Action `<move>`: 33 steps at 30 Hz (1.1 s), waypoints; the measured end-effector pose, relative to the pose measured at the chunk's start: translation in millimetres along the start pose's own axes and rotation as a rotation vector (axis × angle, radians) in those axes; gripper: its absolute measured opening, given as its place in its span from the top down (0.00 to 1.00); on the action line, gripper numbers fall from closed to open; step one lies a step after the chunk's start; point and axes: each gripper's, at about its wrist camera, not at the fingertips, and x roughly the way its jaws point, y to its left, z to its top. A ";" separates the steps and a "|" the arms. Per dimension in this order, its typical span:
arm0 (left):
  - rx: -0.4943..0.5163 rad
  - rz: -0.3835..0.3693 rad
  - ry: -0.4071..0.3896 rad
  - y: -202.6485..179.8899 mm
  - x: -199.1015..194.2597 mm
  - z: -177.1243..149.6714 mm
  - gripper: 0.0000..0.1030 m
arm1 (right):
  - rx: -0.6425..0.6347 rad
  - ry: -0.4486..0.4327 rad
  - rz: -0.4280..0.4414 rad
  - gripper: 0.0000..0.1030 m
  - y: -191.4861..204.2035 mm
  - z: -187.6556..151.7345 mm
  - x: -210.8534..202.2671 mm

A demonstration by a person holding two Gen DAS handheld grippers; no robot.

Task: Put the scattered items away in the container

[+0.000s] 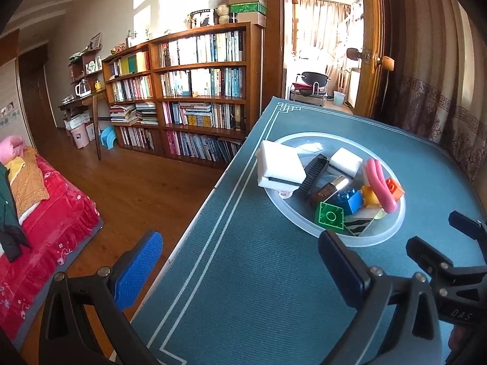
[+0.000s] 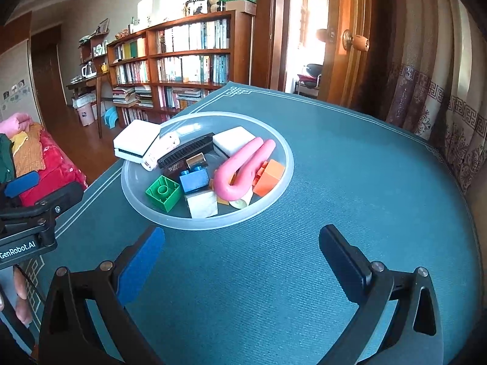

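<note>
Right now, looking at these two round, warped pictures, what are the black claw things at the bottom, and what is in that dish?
No robot here: a person holds two hand tools, each a two-finger gripper with a wide-angle camera looking along its fingers. One picture comes from the left gripper, the other from the right gripper. Both are open and hold nothing. On the green table mat sits a clear bowl with toy bricks, a bent pink tube, a black comb and white boxes.
</note>
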 end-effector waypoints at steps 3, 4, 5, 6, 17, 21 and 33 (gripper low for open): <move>0.013 -0.007 0.006 -6.6 -0.1 -1.7 0.00 | 0.006 0.021 -0.001 0.00 -4.8 -3.3 2.6; 0.019 -0.010 0.008 -9.3 -0.4 -2.1 0.00 | 0.008 0.027 -0.001 0.00 -6.5 -4.4 2.7; 0.025 -0.013 0.010 -12.3 -0.5 -2.6 0.00 | 0.009 0.030 0.000 0.00 -8.5 -5.5 2.8; 0.031 -0.014 0.012 -15.2 -0.6 -3.2 0.00 | 0.013 0.032 -0.004 0.00 -10.6 -6.7 2.8; 0.081 -0.032 0.021 -41.3 -5.2 -8.7 0.00 | 0.055 0.024 -0.023 0.00 -32.9 -13.2 -4.1; 0.078 -0.034 0.025 -43.4 -7.7 -11.4 0.00 | 0.043 0.019 -0.012 0.00 -30.8 -13.5 -6.1; 0.061 -0.034 0.020 -35.5 -12.7 -12.5 0.00 | 0.023 0.013 0.000 0.00 -22.2 -13.2 -6.5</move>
